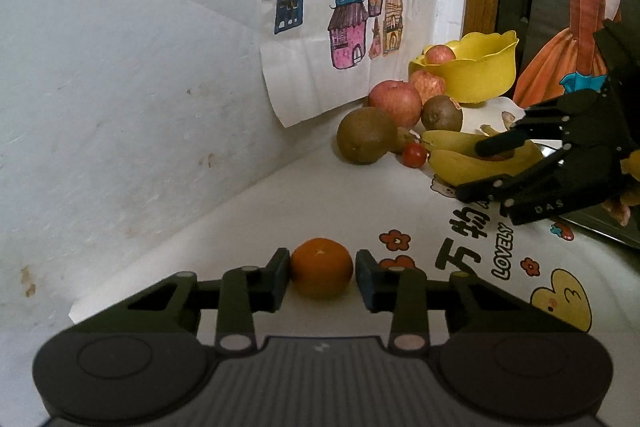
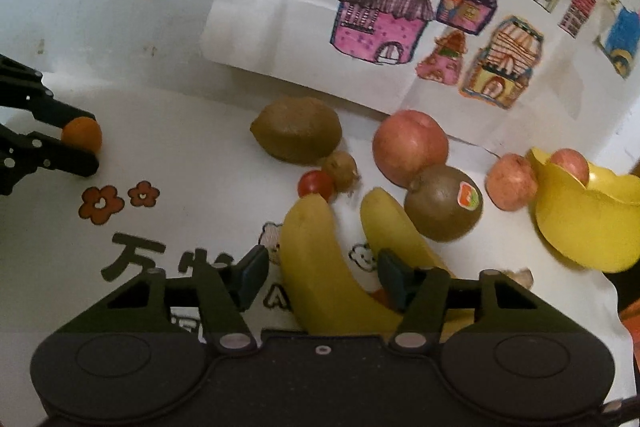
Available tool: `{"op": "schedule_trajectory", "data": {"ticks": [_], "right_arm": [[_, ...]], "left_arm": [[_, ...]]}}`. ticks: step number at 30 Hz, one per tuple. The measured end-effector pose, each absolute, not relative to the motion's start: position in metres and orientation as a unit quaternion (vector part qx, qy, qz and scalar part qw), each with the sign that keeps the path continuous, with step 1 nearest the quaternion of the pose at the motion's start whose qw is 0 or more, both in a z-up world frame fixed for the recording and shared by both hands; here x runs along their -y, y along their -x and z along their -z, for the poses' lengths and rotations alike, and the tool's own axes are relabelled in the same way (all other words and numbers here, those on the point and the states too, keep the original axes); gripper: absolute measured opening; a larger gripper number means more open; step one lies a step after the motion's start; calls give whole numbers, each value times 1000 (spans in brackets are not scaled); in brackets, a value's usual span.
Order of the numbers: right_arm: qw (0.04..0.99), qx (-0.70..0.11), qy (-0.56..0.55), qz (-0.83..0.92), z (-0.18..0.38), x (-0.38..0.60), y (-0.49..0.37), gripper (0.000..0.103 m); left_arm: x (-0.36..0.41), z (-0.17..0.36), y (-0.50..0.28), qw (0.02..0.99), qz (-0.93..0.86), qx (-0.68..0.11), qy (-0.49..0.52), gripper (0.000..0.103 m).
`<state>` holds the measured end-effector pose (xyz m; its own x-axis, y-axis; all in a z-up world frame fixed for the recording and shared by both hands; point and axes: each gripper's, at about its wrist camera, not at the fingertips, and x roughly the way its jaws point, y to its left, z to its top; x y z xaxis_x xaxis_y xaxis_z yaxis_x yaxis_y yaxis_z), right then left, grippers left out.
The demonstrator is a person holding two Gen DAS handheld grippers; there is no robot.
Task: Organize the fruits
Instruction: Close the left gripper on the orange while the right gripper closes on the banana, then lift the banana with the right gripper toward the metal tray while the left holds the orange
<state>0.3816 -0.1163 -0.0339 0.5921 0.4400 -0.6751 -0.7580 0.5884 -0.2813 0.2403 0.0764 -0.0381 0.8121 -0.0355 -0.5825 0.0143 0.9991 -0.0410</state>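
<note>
Small round orange tangerine [image 1: 321,271] sits between my left tool's [image 1: 322,277] parted fingers, well apart from the yellow scalloped plastic bowl [image 1: 472,73]; my right tool [image 2: 324,277] gapes around a yellow banana [image 2: 320,267].

Between your two grippers the white printed tablecloth [image 2: 192,163] lies bare, so you can pass there. On the wall side, the curled lower edge of the paper drawing of coloured houses [image 1: 320,27] overhangs the cloth. Toward the yellow scalloped plastic bowl [image 2: 592,219], brown kiwis [image 2: 298,129], red apples [image 2: 410,145] and yellow bananas [image 2: 320,267] crowd together, leaving only narrow gaps.
</note>
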Motion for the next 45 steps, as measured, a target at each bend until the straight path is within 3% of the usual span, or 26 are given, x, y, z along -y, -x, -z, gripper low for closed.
{"op": "schedule_trajectory", "data": {"ticks": [3, 4, 5, 15, 24, 26, 28, 33, 40, 45], "right_arm": [[843, -280, 280, -364, 35, 113, -386, 54], [843, -282, 277, -365, 35, 112, -387, 42], [843, -285, 273, -366, 35, 112, -388, 39], [829, -268, 278, -405, 32, 115, -352, 38], [796, -197, 305, -484, 23, 112, -281, 34], [789, -181, 298, -506, 20, 116, -270, 20], [787, -173, 289, -517, 15, 119, -261, 20], [797, -181, 271, -509, 12, 126, -246, 32], [905, -244, 123, -326, -1, 154, -256, 64], [913, -340, 11, -226, 9, 165, -278, 68]], "left_arm": [[-75, 38, -240, 952, 14, -306, 18, 37], [-75, 38, -240, 952, 16, -306, 19, 37], [-75, 38, -239, 952, 17, -306, 19, 37], [-70, 35, -234, 952, 24, -303, 28, 37], [-69, 30, -224, 954, 18, -298, 42, 37], [-69, 29, -221, 954, 15, -297, 43, 37], [-70, 27, -218, 954, 13, -295, 44, 37], [-69, 24, -212, 955, 12, -293, 43, 37], [-66, 22, -208, 956, 21, -289, 47, 37], [-60, 23, -207, 956, 34, -289, 47, 37]]}}
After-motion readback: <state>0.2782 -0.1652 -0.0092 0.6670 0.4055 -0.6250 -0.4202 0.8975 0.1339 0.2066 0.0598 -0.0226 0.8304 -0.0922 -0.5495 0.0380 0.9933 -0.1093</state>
